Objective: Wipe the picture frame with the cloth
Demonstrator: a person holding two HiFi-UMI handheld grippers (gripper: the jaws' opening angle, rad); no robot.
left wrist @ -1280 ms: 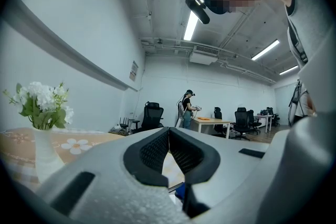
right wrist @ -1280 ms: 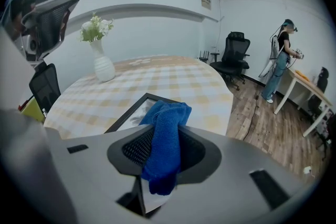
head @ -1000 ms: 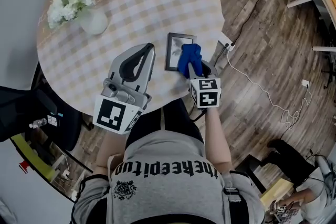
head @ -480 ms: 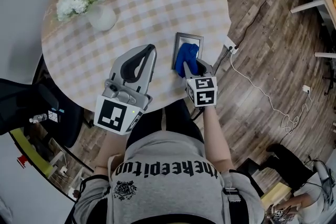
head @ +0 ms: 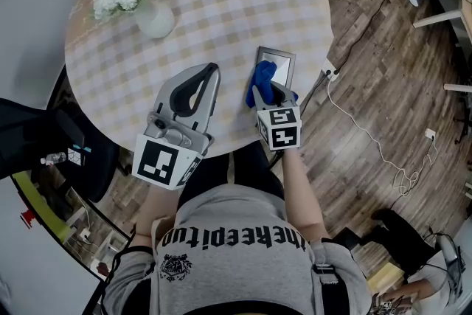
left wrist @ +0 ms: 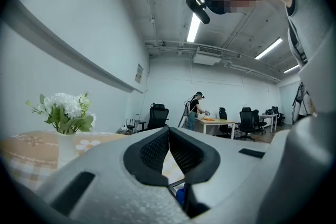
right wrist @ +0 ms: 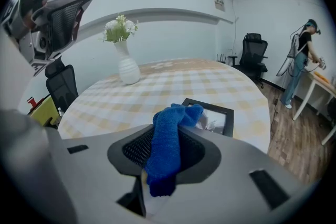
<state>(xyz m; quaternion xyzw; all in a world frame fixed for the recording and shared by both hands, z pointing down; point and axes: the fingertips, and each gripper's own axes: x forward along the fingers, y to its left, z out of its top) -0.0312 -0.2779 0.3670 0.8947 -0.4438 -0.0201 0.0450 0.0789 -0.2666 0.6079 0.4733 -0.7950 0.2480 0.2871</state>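
Observation:
A dark picture frame (head: 279,63) (right wrist: 216,115) lies flat near the right edge of the round checked table (head: 221,4). My right gripper (head: 270,91) (right wrist: 167,145) is shut on a blue cloth (head: 260,77) (right wrist: 169,139), whose free end hangs over the frame's near left corner. My left gripper (head: 198,79) (left wrist: 168,145) is held above the table to the left of the frame, its jaws closed together with nothing between them.
A white vase of white flowers (head: 144,0) (right wrist: 124,57) stands at the table's far left. A cable and power strip (head: 330,72) lie on the wooden floor to the right. Office chairs and a person at a desk (right wrist: 302,63) are across the room.
In the head view the table, vase and frame have drifted up and to the right. The right gripper with the cloth has stayed at the frame's near left corner. The left gripper has barely moved.

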